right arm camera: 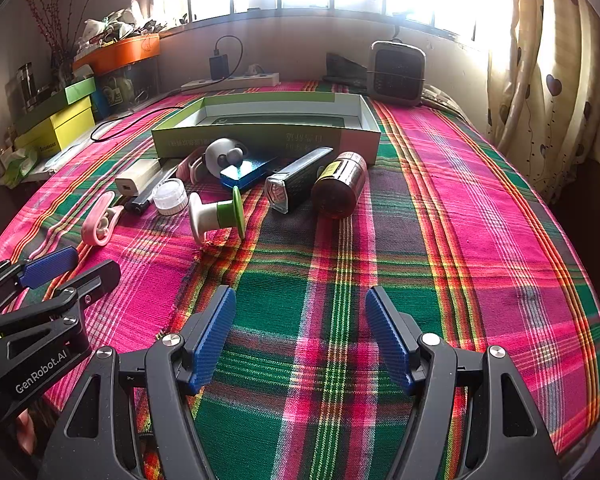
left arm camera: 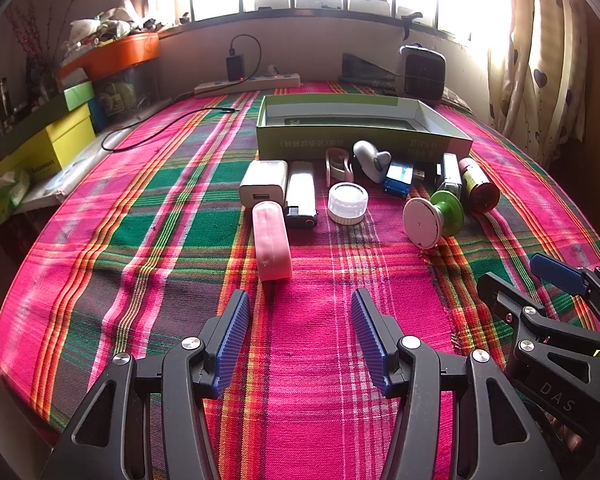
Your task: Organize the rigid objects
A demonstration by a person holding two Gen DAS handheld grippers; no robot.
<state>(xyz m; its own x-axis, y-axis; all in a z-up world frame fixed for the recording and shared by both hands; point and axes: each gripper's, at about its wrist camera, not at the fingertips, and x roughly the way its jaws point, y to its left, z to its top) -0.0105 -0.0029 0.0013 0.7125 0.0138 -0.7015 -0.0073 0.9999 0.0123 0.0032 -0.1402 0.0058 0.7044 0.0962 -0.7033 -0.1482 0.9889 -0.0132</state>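
An open green box is sitting empty on the plaid cloth. Lying in a loose row just in front of it are a white charger, a lighter, a white cap, a blue stick, a brown bottle and a green-and-white knob. A pink block is lying nearest, farthest from the box.

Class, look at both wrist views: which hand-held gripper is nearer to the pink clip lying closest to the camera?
Left. The left hand-held gripper is open just short of the pink clip, almost in line with it; the right hand-held gripper is open farther right, over bare cloth.
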